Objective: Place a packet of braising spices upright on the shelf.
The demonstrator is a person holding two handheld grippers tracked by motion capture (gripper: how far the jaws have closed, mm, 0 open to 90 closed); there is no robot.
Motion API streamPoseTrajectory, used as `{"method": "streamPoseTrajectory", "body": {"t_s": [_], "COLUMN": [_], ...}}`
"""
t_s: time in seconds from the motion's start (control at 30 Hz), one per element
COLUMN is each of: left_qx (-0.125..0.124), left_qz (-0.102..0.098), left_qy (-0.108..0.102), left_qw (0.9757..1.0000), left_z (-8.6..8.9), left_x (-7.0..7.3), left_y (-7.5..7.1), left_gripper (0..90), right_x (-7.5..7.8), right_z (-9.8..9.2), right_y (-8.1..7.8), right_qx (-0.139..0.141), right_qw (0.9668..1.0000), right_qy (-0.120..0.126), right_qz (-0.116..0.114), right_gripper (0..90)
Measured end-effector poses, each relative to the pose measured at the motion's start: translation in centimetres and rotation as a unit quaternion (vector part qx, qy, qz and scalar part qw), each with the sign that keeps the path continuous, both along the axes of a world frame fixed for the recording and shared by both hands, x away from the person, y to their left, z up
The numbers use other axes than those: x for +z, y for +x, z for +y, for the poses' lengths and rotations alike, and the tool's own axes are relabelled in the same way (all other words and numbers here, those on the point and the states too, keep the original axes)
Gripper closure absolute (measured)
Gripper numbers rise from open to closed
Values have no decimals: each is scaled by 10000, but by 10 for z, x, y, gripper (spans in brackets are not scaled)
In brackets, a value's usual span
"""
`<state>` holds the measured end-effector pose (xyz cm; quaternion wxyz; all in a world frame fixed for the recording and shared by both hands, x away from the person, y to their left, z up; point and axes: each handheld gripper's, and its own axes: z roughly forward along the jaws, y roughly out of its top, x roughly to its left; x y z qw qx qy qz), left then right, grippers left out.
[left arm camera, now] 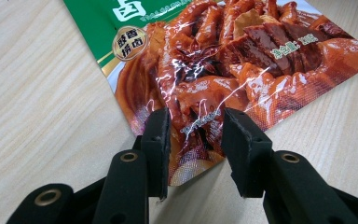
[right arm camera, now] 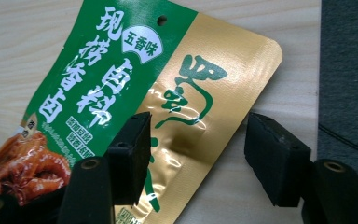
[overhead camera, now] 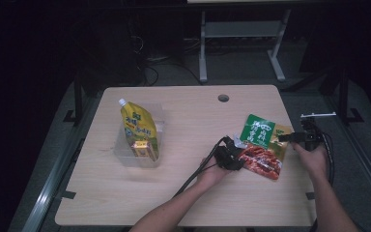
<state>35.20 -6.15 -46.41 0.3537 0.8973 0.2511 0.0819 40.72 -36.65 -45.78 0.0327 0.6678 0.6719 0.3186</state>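
Note:
A flat snack packet (overhead camera: 263,145), green and gold at its top and printed with red braised food lower down, lies on the right part of the wooden table (overhead camera: 188,193). My left gripper (overhead camera: 239,157) is at the packet's lower left end. In the left gripper view its jaws (left arm camera: 196,140) stand on either side of the packet's (left arm camera: 242,56) red corner and pinch it. My right gripper (overhead camera: 282,137) is at the gold upper right corner. In the right gripper view its jaws (right arm camera: 198,144) stand wide apart, one over the packet (right arm camera: 121,70), the other above bare table.
A clear plastic bin (overhead camera: 125,154) on the left of the table holds a yellow spouted pouch (overhead camera: 137,125) and a small yellow box (overhead camera: 141,147). A cable hole (overhead camera: 223,98) sits near the far edge. The table's right edge (right arm camera: 319,70) runs close beside my right gripper.

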Motion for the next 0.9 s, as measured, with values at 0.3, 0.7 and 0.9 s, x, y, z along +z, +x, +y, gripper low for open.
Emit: {"method": "streamPoseTrajectory", "body": {"t_s": [0.3,0.7,0.9], "left_qx": [-9,-30,-40], "left_qz": [3,-5,-21], "left_qy": [35,64,74], "left_qw": [10000,10000,10000], "left_z": [-1,-3,-4], "left_x": [-1,-1,-1], "left_y": [0,0,1], "left_gripper": [617,608,607], "right_x": [-1,-4,-4], "right_z": [2,9,11], "right_y": [-1,2,4], "right_qx": [9,312,346], "right_qw": [10000,9987,9986], "right_qy": [81,407,404], "right_qz": [-7,45,78], "right_gripper": [451,661,755]}}
